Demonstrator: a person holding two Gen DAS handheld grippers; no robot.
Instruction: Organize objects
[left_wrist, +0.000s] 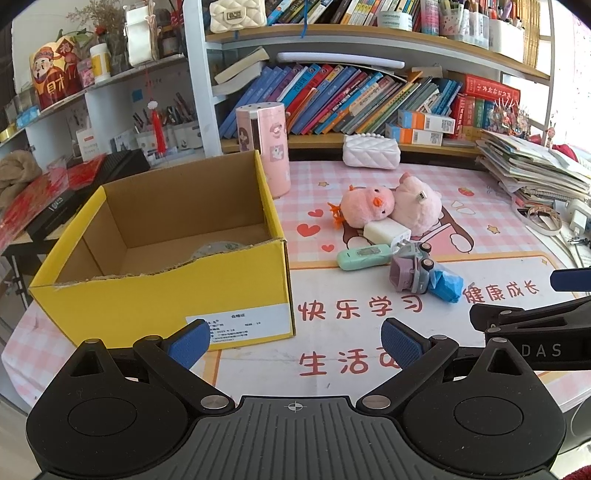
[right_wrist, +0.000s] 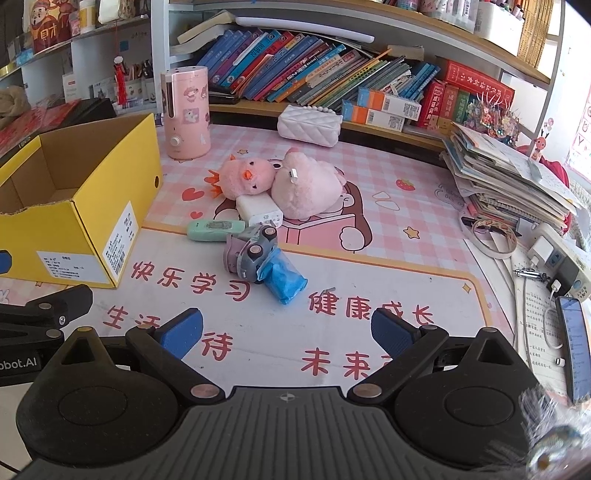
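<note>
An open yellow cardboard box (left_wrist: 166, 302) (right_wrist: 85, 221) stands on the pink desk mat (left_wrist: 332, 362) at the left, with a round disc lying inside. In the middle lies a small heap: two pink plush toys (left_wrist: 391, 206) (right_wrist: 280, 181), a white charger (left_wrist: 386, 232) (right_wrist: 258, 212), a mint green case (left_wrist: 364, 256) (right_wrist: 216, 229), a grey toy car (left_wrist: 412, 271) (right_wrist: 251, 254) and a blue packet (left_wrist: 447, 286) (right_wrist: 284, 282). My left gripper (left_wrist: 295, 343) hovers open in front of the box's right corner. My right gripper (right_wrist: 288, 332) is open too, short of the blue packet, with nothing between its fingers.
A pink cylinder appliance (left_wrist: 267, 147) (right_wrist: 186, 114) and a white quilted pouch (left_wrist: 371, 151) (right_wrist: 308, 123) stand at the back under shelves of books (right_wrist: 295, 70). A tall stack of papers (right_wrist: 509, 181), a power strip (right_wrist: 561, 258) and a phone (right_wrist: 574, 347) crowd the right edge.
</note>
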